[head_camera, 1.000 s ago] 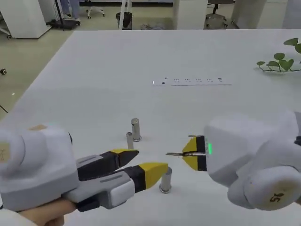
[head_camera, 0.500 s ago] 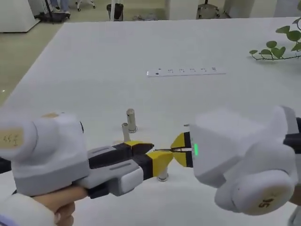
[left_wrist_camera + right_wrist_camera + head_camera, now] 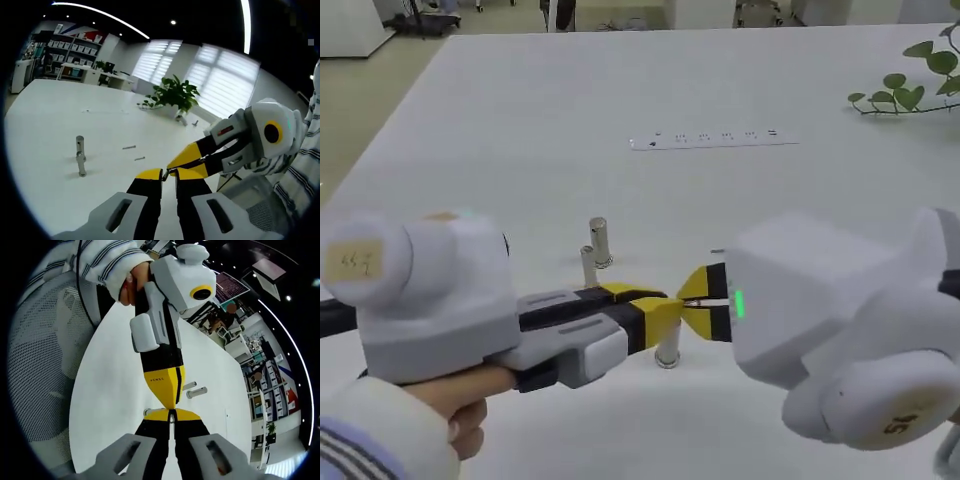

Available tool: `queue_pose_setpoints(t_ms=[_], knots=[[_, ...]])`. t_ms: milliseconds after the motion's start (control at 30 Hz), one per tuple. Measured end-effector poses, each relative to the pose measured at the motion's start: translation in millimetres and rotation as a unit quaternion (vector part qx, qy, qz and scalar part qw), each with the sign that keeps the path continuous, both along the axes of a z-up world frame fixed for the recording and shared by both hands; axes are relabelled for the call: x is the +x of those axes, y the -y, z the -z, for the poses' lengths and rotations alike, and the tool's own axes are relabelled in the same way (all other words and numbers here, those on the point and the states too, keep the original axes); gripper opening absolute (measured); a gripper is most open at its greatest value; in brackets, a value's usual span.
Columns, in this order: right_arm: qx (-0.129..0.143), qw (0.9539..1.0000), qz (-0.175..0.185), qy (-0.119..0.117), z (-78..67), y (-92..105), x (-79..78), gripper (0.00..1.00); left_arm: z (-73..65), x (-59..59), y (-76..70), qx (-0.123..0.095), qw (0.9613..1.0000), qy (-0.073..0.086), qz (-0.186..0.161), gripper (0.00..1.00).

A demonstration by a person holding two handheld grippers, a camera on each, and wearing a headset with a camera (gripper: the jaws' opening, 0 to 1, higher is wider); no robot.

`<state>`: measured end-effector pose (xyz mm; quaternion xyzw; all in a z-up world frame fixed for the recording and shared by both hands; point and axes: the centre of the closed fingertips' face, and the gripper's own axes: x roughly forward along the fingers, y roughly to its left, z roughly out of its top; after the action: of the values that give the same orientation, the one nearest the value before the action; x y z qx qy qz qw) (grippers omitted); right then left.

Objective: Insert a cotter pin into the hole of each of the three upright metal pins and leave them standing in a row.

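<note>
While the right gripper (image 3: 692,298) pinches a cotter pin (image 3: 680,300), its tag (image 3: 898,425) reads 15.

An office-like lab: long white worktable (image 3: 620,90), shelving (image 3: 65,42), window blinds (image 3: 220,80), potted plant (image 3: 172,95).

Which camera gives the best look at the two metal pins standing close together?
The left gripper view: the two metal pins stand clear, side-on, against the white table. The head view shows them from above, just beyond the left hand-held gripper. In the right gripper view they are small and turned sideways.
</note>
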<state>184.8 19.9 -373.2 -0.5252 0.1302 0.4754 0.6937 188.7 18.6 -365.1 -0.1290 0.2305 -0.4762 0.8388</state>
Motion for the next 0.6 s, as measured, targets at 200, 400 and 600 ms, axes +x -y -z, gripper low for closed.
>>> queue_pose_setpoints(t_ms=[200,400,600], knots=[[0.0,1.0,-0.003,0.004,-1.5,0.1,-3.3,0.0,0.7,-2.4,1.6,-0.001,0.9999,-0.008,0.009,0.0],[0.004,1.0,0.001,0.001,-1.8,0.8,-4.2,0.0,1.5,-3.2,2.2,-0.004,0.9995,-0.027,0.015,0.0],[0.006,1.0,0.003,-0.001,0.5,-0.4,-5.8,0.0,3.7,-5.3,1.5,0.002,0.999,-0.04,0.021,0.0]])
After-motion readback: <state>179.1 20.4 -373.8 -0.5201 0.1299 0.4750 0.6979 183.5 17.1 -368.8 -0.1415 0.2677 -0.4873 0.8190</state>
